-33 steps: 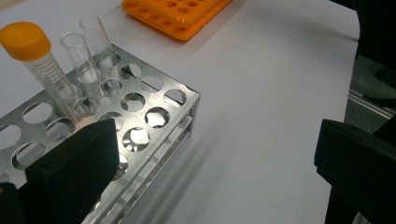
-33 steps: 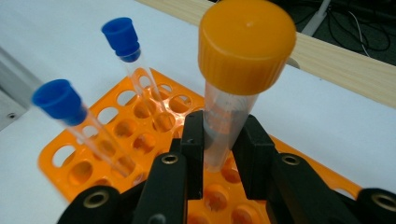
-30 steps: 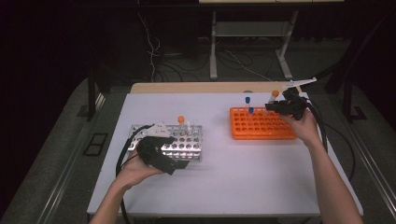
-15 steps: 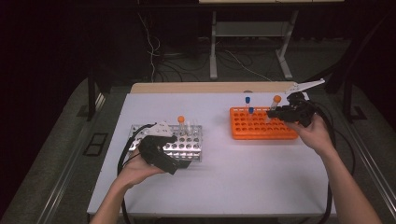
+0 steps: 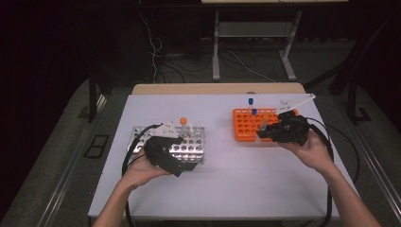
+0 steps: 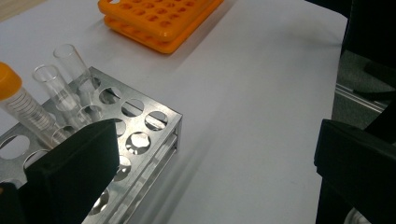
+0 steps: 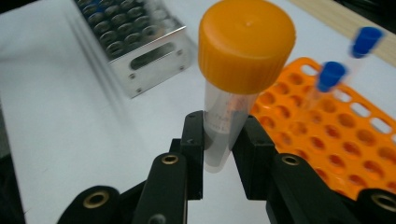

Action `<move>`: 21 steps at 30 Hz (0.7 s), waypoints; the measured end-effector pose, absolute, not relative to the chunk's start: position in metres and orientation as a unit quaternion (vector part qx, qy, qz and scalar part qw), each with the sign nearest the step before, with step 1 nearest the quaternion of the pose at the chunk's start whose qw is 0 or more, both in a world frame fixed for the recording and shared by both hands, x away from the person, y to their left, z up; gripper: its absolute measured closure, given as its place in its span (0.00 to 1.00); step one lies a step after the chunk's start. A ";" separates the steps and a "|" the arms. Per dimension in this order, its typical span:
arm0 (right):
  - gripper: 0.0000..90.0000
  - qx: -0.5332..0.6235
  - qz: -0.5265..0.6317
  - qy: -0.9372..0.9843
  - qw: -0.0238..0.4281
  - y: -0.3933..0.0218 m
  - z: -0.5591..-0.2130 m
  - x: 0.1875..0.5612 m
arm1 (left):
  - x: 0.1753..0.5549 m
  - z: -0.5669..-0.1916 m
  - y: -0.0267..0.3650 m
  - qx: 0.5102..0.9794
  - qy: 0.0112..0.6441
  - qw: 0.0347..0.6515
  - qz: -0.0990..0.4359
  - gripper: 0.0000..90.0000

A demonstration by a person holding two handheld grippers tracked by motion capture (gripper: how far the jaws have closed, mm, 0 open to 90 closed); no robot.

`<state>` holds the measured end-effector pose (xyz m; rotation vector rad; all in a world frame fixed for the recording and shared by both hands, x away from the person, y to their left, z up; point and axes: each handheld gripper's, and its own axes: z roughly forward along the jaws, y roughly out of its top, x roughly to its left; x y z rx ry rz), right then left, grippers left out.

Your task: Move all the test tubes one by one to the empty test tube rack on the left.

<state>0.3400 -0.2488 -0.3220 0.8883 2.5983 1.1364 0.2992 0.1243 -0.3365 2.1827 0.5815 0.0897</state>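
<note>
Right gripper (image 7: 218,140) has its jaws clamped on an orange-capped tube (image 7: 236,74), lifted clear over the near left corner of the orange rack (image 5: 250,125) and pointing toward the steel rack (image 5: 182,146) across the table (image 5: 222,184). Left gripper (image 5: 165,153) rests at the steel rack's near edge with its jaws wide and nothing between them, probably steadying it.

Biggest risk, as I judge it: the steel rack shifts or tips if the tube comes down off-centre and catches a hole's rim, since the left gripper only rests beside it. Next: the glass tubes (image 6: 65,79) and the other orange-capped tube (image 6: 23,107) stand in the far rows, so a low crossing could knock them. Then the grip itself: the pads hold the clear barrel well below the heavy cap, so the tube could pivot or slide on a quick swing. Smallest: the two blue-capped tubes (image 7: 331,77) in the orange rack stand close behind and could be clipped.
</note>
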 end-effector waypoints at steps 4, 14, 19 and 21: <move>0.82 0.277 0.375 0.882 0.072 -0.236 -0.324 0.330 | 0.300 -0.333 0.120 0.877 0.226 0.424 0.035 0.00; 0.82 0.238 0.364 0.899 0.051 -0.210 -0.331 0.315 | 0.302 -0.318 0.104 0.888 0.197 0.415 0.030 0.00; 0.82 0.216 0.358 0.907 0.040 -0.195 -0.334 0.308 | 0.304 -0.310 0.092 0.896 0.179 0.406 0.027 0.02; 0.82 0.206 0.354 0.912 0.035 -0.189 -0.336 0.305 | 0.304 -0.307 0.087 0.899 0.170 0.402 0.025 0.03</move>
